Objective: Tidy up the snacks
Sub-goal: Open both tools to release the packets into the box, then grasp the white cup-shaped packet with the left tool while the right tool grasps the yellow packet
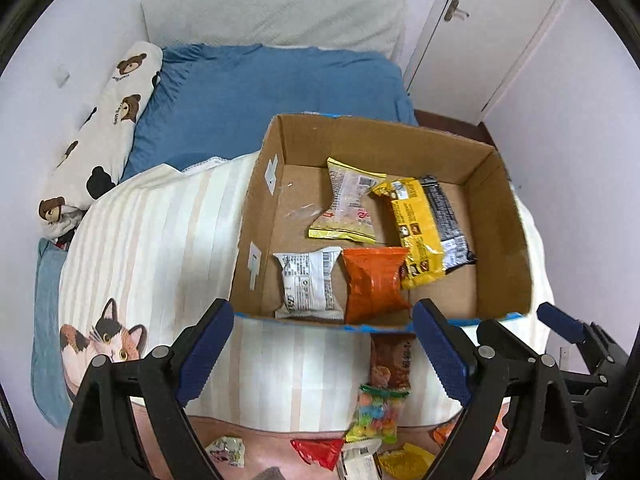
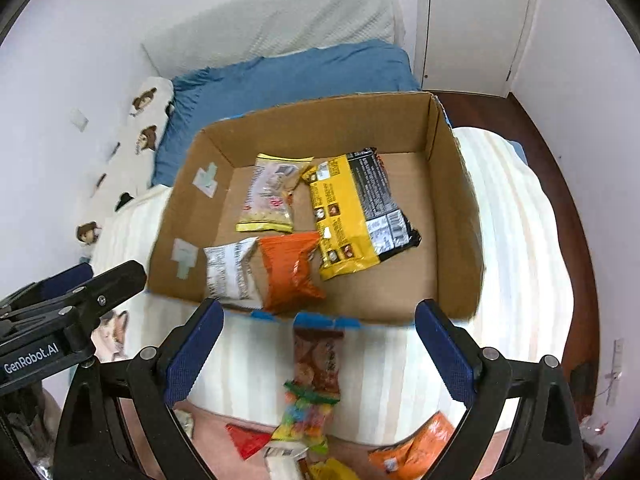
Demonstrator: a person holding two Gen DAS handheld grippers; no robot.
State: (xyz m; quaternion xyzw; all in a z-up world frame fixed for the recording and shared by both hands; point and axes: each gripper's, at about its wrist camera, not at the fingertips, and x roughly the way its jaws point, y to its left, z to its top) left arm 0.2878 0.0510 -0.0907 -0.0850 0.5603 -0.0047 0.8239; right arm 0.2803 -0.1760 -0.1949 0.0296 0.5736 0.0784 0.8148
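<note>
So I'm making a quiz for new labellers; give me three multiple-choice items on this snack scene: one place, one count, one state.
1. Where does the orange foil snack packet lie?
A. inside the brown cardboard box
B. on the striped blanket
C. on the blue pillow

2. How many packets are in the box?
A. two
B. four
C. six

3. How do the left tongs stand?
A. shut on a packet
B. open, holding nothing
C. shut on nothing

Key: 1 A, it rests on the box floor beside the white packet. 2 B, white, orange, pale yellow-edged and yellow-and-black. 3 B, the blue pads stand wide apart with only bedding between them.
</note>
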